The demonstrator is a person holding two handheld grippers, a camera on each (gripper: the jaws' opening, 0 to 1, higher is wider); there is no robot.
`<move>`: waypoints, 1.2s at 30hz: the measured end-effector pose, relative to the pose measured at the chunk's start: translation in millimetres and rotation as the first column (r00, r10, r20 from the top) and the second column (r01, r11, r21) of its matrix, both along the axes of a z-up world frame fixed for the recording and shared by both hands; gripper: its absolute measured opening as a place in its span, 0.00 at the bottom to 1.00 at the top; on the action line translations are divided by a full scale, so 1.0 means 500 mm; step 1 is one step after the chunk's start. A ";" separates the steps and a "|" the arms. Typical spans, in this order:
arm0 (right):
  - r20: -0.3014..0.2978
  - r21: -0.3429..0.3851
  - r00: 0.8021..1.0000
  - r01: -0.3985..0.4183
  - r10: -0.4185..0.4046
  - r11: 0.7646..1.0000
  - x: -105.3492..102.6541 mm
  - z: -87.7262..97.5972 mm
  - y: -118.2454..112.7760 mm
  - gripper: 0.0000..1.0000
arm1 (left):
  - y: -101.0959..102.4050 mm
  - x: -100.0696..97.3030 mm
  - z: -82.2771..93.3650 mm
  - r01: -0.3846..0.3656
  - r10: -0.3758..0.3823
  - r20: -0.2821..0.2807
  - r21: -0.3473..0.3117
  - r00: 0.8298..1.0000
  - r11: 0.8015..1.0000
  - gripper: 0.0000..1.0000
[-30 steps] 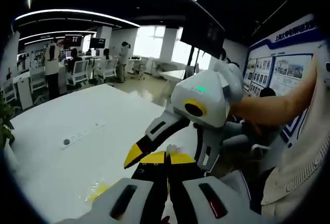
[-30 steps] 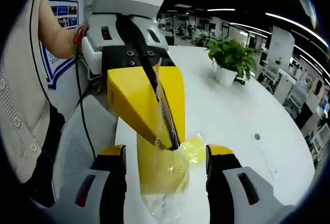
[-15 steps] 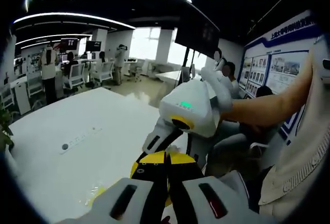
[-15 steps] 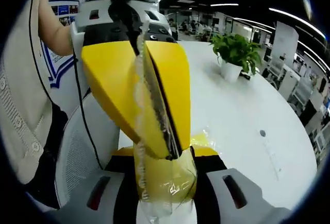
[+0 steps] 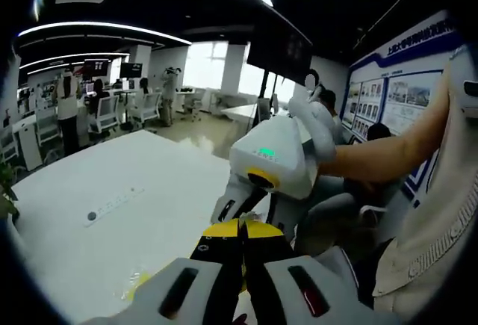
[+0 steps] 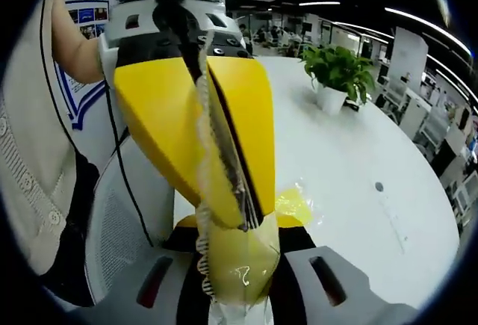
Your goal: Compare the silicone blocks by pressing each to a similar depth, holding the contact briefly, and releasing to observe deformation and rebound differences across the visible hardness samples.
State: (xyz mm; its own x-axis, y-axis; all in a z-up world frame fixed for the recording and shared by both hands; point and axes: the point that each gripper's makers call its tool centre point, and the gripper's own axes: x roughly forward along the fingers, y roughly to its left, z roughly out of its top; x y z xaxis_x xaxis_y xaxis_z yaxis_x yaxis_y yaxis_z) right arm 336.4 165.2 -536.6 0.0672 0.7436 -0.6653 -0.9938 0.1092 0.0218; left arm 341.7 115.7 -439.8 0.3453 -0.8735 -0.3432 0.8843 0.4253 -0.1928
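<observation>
the white surface (image 6: 351,161) carries a potted plant (image 6: 335,78) well away and a second bagged yellow piece (image 6: 293,204) just behind. the left gripper (image 6: 240,224), pressed together, pinches the bag's edge; the right gripper (image 6: 233,273) squeezes the bagged yellow silicone block (image 6: 239,261) (hold phase, i judge). release and other samples remain.

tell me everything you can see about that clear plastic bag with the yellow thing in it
The clear plastic bag is thin, glossy and wrinkled, with a crimped edge running up one side. A yellow block shows through it. The left tongs pinch its upper part shut, while the right tongs close on its lower end. It hangs above the white table.
</observation>
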 end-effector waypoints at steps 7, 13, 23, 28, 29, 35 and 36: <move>0.000 -0.023 1.000 0.007 -0.007 1.000 -0.007 -0.002 -0.008 0.13 | -0.003 -0.008 0.000 0.006 -0.006 0.006 0.001 1.000 1.000 0.00; 0.006 -0.039 1.000 0.007 -0.007 0.999 -0.009 -0.005 -0.010 0.11 | -0.002 -0.012 -0.001 0.003 -0.003 0.006 0.004 1.000 1.000 0.00; 0.025 -0.047 1.000 0.004 -0.003 0.999 -0.014 -0.005 -0.009 0.10 | 0.000 -0.017 -0.001 -0.004 0.004 -0.002 0.004 1.000 1.000 0.00; 0.079 -0.026 0.997 0.007 -0.005 1.000 -0.001 0.006 -0.005 0.11 | 0.002 -0.015 0.006 -0.011 0.011 0.002 -0.005 1.000 1.000 0.00; 0.034 -0.028 0.999 0.006 -0.005 1.000 -0.007 0.007 -0.005 0.11 | 0.002 -0.015 0.007 -0.011 0.011 0.004 -0.005 1.000 1.000 0.00; 0.091 -0.023 0.996 -0.005 0.007 1.000 -0.002 0.007 -0.005 0.12 | 0.001 -0.018 0.008 -0.010 0.010 0.006 0.000 1.000 1.000 0.00; 0.057 -0.027 0.998 -0.005 0.007 1.000 -0.007 0.005 -0.005 0.12 | 0.001 -0.018 0.008 -0.010 0.010 0.007 0.002 1.000 1.000 0.00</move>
State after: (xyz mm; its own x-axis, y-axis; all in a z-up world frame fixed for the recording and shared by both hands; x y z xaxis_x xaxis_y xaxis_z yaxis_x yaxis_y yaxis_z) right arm 332.7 162.8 -534.2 0.1014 0.7263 -0.6798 -0.9939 0.1032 -0.0379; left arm 332.9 116.3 -436.0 0.3565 -0.8694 -0.3422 0.8813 0.4345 -0.1858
